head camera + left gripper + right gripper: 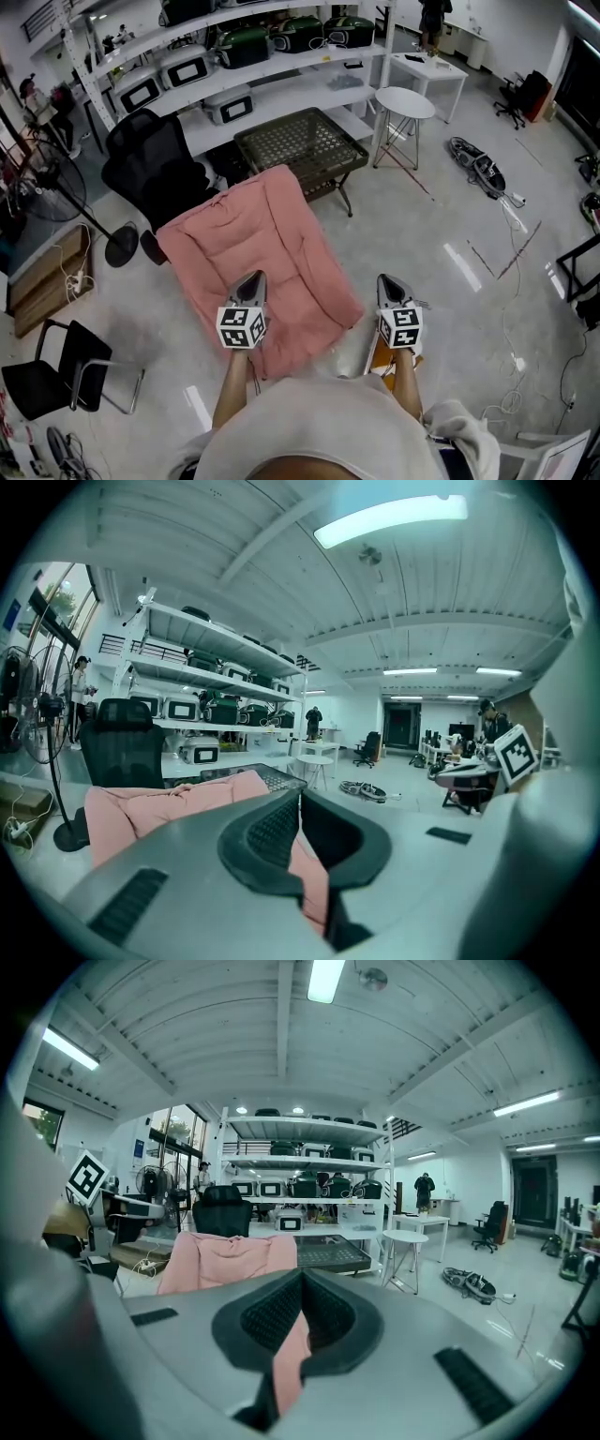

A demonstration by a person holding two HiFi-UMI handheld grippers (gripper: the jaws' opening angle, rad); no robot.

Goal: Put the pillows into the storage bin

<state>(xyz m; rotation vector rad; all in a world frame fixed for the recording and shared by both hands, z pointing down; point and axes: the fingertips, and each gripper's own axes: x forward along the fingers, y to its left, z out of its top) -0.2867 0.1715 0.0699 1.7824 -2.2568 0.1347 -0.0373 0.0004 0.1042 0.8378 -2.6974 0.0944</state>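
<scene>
One pillow (267,246), one mesh bin (302,141), two hand-held grippers (254,278) (390,281) (both pinching pillow)

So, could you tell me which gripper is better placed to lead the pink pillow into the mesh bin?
Left, probably. Both grippers are shut on the pillow, but the left gripper sits over its bulk while the right gripper pinches only its edge. The storage bin stands straight ahead of the pillow.

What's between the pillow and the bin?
Nothing. In the head view the pillow overlaps the near edge of the bin, with no object between them.
</scene>
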